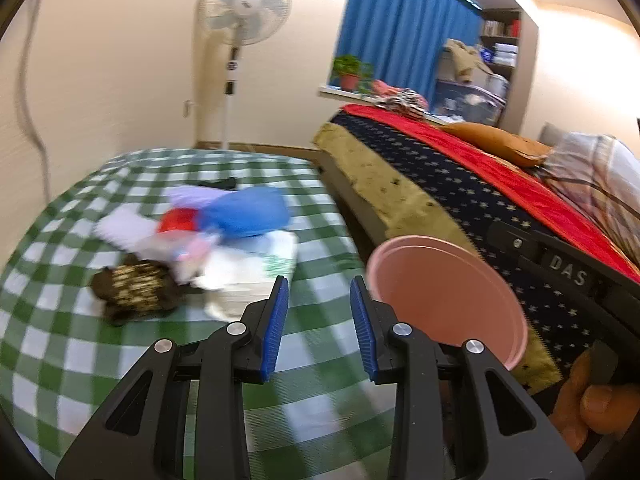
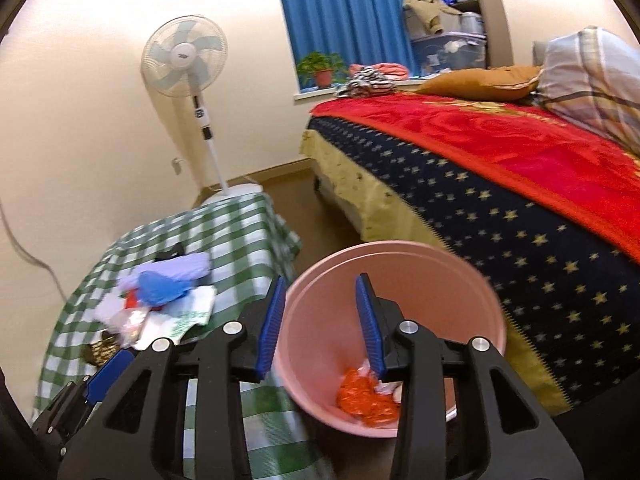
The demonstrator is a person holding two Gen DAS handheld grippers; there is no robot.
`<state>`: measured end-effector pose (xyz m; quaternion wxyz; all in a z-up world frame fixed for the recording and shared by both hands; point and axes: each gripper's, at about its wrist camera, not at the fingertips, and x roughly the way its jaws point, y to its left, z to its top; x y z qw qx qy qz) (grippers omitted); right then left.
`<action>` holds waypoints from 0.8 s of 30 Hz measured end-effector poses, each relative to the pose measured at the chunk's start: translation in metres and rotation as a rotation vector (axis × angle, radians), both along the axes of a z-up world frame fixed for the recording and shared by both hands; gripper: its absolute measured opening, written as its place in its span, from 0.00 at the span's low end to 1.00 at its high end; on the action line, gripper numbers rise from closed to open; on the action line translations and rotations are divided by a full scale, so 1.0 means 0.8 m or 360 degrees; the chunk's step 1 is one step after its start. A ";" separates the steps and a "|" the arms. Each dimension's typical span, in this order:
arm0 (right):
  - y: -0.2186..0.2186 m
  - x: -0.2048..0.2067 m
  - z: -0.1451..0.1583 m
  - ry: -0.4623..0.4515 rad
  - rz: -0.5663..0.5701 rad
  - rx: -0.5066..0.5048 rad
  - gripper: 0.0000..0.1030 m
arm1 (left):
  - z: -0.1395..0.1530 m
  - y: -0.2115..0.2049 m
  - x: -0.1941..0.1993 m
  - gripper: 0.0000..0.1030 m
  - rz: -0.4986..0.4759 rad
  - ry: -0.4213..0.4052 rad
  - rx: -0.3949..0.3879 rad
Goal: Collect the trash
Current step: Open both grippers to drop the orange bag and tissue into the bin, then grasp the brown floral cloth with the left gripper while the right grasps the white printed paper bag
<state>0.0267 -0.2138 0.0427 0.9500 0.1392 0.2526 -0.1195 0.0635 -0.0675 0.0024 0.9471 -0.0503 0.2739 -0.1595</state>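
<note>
A pile of trash lies on the green checked table (image 1: 60,320): a blue bag (image 1: 248,212), a red scrap (image 1: 178,220), white paper (image 1: 248,268) and a brown patterned wrapper (image 1: 136,292). The pile also shows in the right wrist view (image 2: 160,300). My left gripper (image 1: 319,320) is open and empty above the table, just short of the pile. A pink bin (image 2: 392,344) stands on the floor beside the table, with an orange wrapper (image 2: 364,396) inside. My right gripper (image 2: 320,320) is open and empty over the bin's near rim. The bin also shows in the left wrist view (image 1: 440,300).
A bed (image 2: 500,208) with a starred blue cover and red blanket runs along the right of the bin. A standing fan (image 2: 188,64) stands behind the table by the wall. A blue curtain (image 2: 344,16) and a potted plant (image 2: 322,70) are at the window.
</note>
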 end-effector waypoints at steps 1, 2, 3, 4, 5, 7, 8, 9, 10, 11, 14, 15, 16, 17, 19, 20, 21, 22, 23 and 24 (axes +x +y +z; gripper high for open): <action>0.004 0.001 -0.001 0.0000 0.0018 0.0006 0.31 | 0.000 0.008 0.001 0.31 0.0034 0.0003 -0.0002; 0.011 0.004 -0.003 0.0000 0.0044 0.0017 0.30 | -0.001 0.015 0.000 0.31 0.0065 0.0003 -0.0004; 0.015 0.006 -0.004 0.0001 0.0060 0.0024 0.30 | -0.002 0.023 0.001 0.31 0.0103 0.0005 -0.0006; 0.020 0.008 -0.005 0.0001 0.0080 0.0032 0.30 | -0.003 0.031 0.001 0.31 0.0138 0.0006 -0.0006; 0.027 0.011 -0.007 0.0002 0.0103 0.0040 0.29 | -0.004 0.039 0.002 0.31 0.0184 0.0006 -0.0004; 0.037 0.016 -0.011 0.0006 0.0136 0.0053 0.29 | -0.005 0.052 0.002 0.31 0.0248 0.0009 -0.0007; 0.043 0.019 -0.012 0.0008 0.0155 0.0058 0.29 | -0.005 0.057 0.003 0.31 0.0274 0.0012 -0.0006; 0.046 0.020 -0.014 0.0008 0.0167 0.0061 0.29 | -0.007 0.063 0.004 0.31 0.0311 0.0015 -0.0004; 0.052 0.023 -0.016 0.0008 0.0181 0.0066 0.29 | -0.008 0.069 0.005 0.31 0.0345 0.0019 -0.0003; 0.057 0.025 -0.018 0.0008 0.0194 0.0071 0.29 | -0.010 0.076 0.006 0.31 0.0384 0.0026 -0.0004; 0.069 0.034 -0.025 0.0019 0.0242 0.0079 0.29 | -0.014 0.094 0.009 0.31 0.0472 0.0043 -0.0013; 0.072 0.036 -0.027 0.0022 0.0252 0.0082 0.29 | -0.015 0.098 0.010 0.31 0.0497 0.0049 -0.0019; 0.075 0.039 -0.030 0.0027 0.0264 0.0087 0.29 | -0.017 0.102 0.011 0.31 0.0515 0.0053 -0.0023; 0.078 0.042 -0.033 0.0033 0.0277 0.0092 0.29 | -0.018 0.106 0.012 0.31 0.0534 0.0057 -0.0027; 0.080 0.048 -0.036 0.0043 0.0299 0.0105 0.29 | -0.019 0.114 0.015 0.31 0.0571 0.0066 -0.0032; 0.081 0.050 -0.037 0.0045 0.0305 0.0109 0.29 | -0.020 0.118 0.017 0.31 0.0589 0.0070 -0.0037; 0.083 0.054 -0.039 0.0049 0.0315 0.0118 0.29 | -0.020 0.119 0.018 0.31 0.0600 0.0072 -0.0041; 0.084 0.057 -0.041 0.0053 0.0324 0.0127 0.29 | -0.021 0.122 0.020 0.31 0.0614 0.0075 -0.0046; 0.086 0.059 -0.044 0.0058 0.0336 0.0136 0.29 | -0.022 0.125 0.022 0.31 0.0632 0.0079 -0.0048; 0.088 0.062 -0.047 0.0066 0.0350 0.0146 0.30 | -0.023 0.127 0.023 0.31 0.0643 0.0082 -0.0049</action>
